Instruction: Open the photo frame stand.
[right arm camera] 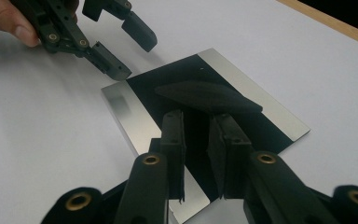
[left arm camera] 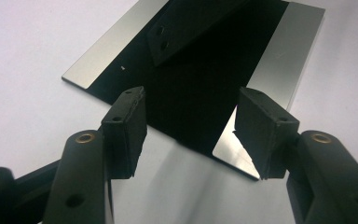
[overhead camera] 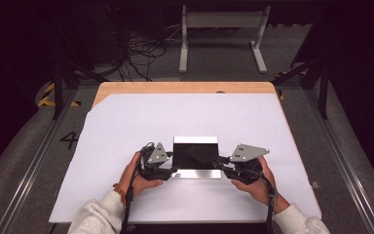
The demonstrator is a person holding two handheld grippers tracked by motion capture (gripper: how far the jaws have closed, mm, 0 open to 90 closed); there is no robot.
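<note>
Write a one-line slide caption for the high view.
Two hand-held tools, left and right, flank a flat mirror plate on a white-covered table.

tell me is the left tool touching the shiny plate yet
Apart. The right gripper view shows the left tool open and raised beside the plate, white sheet visible between them.

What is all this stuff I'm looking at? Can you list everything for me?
Mirror-like plate: one, shiny silver, reflecting black, flat on the sheet between the grippers.
White sheet: one, covering the table.
Table: one, wooden, edge showing at far side.
Metal stand: one, pale grey, on floor beyond.
Cables: a black tangle, floor beyond.
Left gripper: black, jaws wide apart, at plate's left edge.
Right gripper: black, jaws narrowly apart over plate's right edge.
Hands: two, holding grippers.
</note>
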